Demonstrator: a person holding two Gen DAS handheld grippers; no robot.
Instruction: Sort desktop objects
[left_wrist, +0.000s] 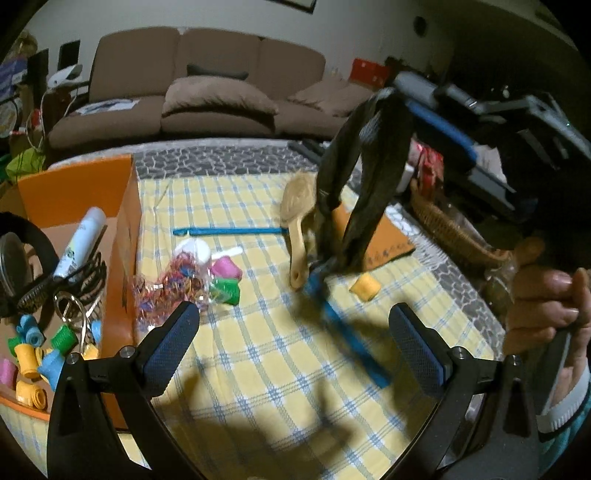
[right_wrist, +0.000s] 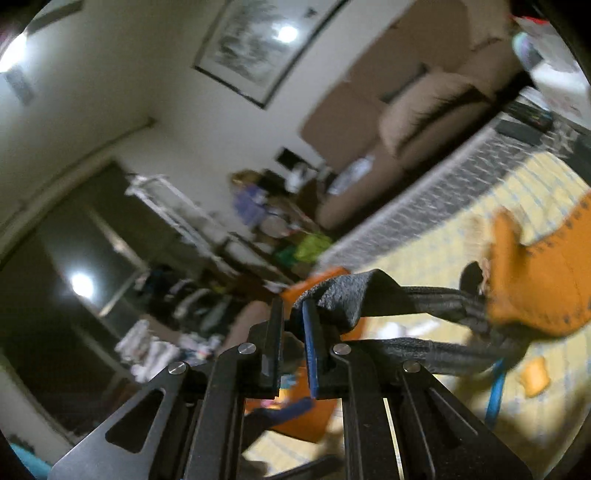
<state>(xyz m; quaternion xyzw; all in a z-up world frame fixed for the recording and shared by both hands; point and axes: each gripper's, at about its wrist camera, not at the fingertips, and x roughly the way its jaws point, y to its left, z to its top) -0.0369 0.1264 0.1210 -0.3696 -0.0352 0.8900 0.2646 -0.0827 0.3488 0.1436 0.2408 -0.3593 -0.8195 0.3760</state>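
My right gripper (right_wrist: 293, 317) is shut on the dark grey strap (right_wrist: 354, 295) of an orange pouch (right_wrist: 535, 280), which hangs from it. In the left wrist view the strap (left_wrist: 369, 166) rises as a tall loop to the right gripper (left_wrist: 397, 94), with the pouch (left_wrist: 388, 240) low over the checked cloth (left_wrist: 258, 369). My left gripper (left_wrist: 295, 314) is open and empty above the cloth. A wooden hairbrush (left_wrist: 297, 221), a yellow roller (left_wrist: 365, 286), pink (left_wrist: 227, 269) and green (left_wrist: 225, 290) rollers, a bag of hair ties (left_wrist: 166, 288) and two blue sticks (left_wrist: 229, 231) lie loose.
An orange box (left_wrist: 74, 199) at the left holds several rollers, a spray bottle (left_wrist: 79, 240), a comb and rings. A wicker basket (left_wrist: 450, 232) stands at the right. A person's hand (left_wrist: 546, 306) grips the right handle. A brown sofa is behind the table.
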